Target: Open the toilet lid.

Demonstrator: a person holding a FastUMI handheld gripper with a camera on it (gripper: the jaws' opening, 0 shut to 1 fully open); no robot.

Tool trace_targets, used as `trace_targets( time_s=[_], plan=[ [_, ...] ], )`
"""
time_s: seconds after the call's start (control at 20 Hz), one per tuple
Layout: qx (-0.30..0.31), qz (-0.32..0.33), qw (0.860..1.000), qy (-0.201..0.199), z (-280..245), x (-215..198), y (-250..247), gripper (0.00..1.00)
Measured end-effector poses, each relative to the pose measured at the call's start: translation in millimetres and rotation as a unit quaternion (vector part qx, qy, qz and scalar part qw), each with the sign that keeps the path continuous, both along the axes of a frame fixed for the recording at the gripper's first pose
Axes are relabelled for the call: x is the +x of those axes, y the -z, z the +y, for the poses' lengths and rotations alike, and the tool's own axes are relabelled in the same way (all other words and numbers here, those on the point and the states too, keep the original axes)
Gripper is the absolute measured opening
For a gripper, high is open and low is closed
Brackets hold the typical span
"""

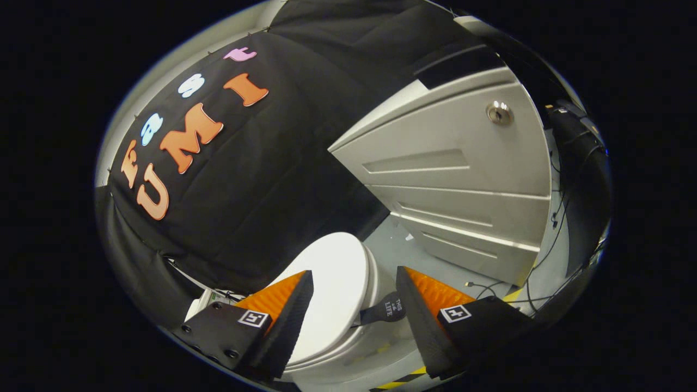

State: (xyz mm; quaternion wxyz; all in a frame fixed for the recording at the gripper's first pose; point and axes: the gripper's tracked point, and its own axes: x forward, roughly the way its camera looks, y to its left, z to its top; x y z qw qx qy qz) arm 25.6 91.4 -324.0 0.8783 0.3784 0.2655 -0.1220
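Note:
A white toilet (348,348) stands low against the booth's black cloth wall, seen tilted. Its lid (335,283) lies down flat on the seat. A dark strap tab (385,311) sticks out from the lid's front edge, toward the floor. My gripper (354,275) is open, its two fingers spread wide with nothing pressed between them. The lid shows in the gap between the fingers, a short way beyond their tips. The strap tab sits just inside the finger (419,321) on the cabinet side.
A grey metal cabinet (463,174) with drawers and a round lock stands past the toilet, on the far side of a strip of grey floor (403,250). Loose cables (490,288) lie on the floor near it. Yellow-black hazard tape (397,382) runs by the toilet base.

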Motion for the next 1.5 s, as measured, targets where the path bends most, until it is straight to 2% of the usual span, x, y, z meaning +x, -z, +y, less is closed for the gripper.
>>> trace_targets(
  time_s=[0.2, 0.55, 0.65, 0.75, 0.8, 0.85, 0.9, 1.0, 1.05, 1.15, 1.3, 1.5],
  plan=[
    [0.032, 0.067, 0.997, 0.038, -4, -11, 39, 0.99],
    [0.079, 0.071, 0.994, 0.039, -3, 4, 66, 0.97],
    [0.099, 0.046, 0.993, 0.048, -5, 15, 65, 0.9],
    [0.104, 0.031, 0.993, 0.039, -5, 22, 63, 0.83],
    [0.102, 0.027, 0.994, 0.037, -7, 23, 64, 0.71],
    [0.101, 0.029, 0.994, 0.041, -12, 20, 64, 0.68],
    [0.1, 0.047, 0.993, 0.044, -16, 16, 74, 0.56],
    [0.158, 0.026, 0.986, 0.049, -14, 18, 69, 0.3],
    [0.184, 0.014, 0.981, 0.053, -16, 19, 65, 0.23],
    [0.189, 0.0, 0.981, 0.051, -17, 19, 61, 0.1],
    [0.168, -0.005, 0.985, 0.05, -17, 21, 62, 0.08],
    [0.173, 0.0, 0.983, 0.062, -18, 19, 64, 0.08]
  ],
)
